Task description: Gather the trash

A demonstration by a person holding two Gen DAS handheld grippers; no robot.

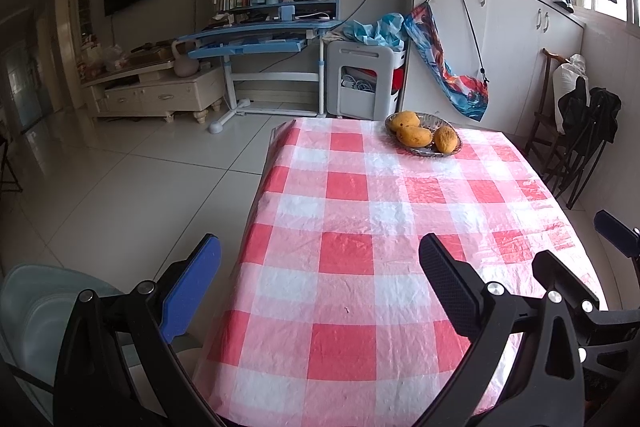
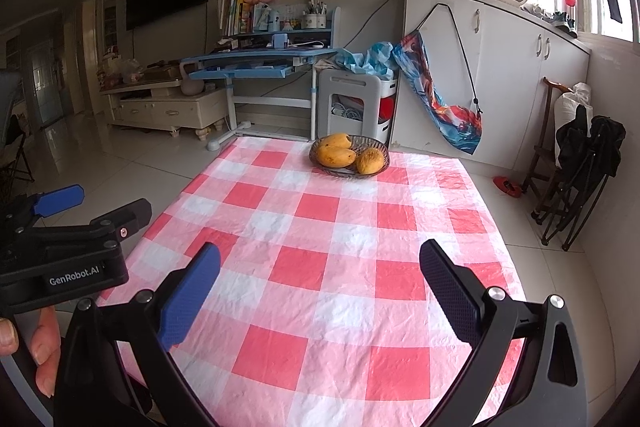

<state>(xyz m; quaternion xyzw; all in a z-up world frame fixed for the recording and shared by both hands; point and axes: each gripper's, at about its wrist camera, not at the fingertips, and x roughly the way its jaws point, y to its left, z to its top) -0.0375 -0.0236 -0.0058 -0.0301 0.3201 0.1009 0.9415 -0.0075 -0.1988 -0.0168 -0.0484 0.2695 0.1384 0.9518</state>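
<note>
Crinkled glossy plastic tablecloth (image 1: 360, 227), wire bowl (image 1: 434, 119)

The only litter you have on the tablecloth (image 1: 344, 259) is a tiny dark speck (image 1: 347, 310), lying loose on a pale pink square towards the near end, well apart from everything else (too small to tell what it is). Down on the floor (image 2: 500, 211), right of the table, you have a small flat red thing (image 2: 507, 185), its kind unclear. Beside the near left corner, lower than the tabletop, stands a pale blue-green rounded container (image 1: 32, 311) (bin or seat, unclear).
</note>
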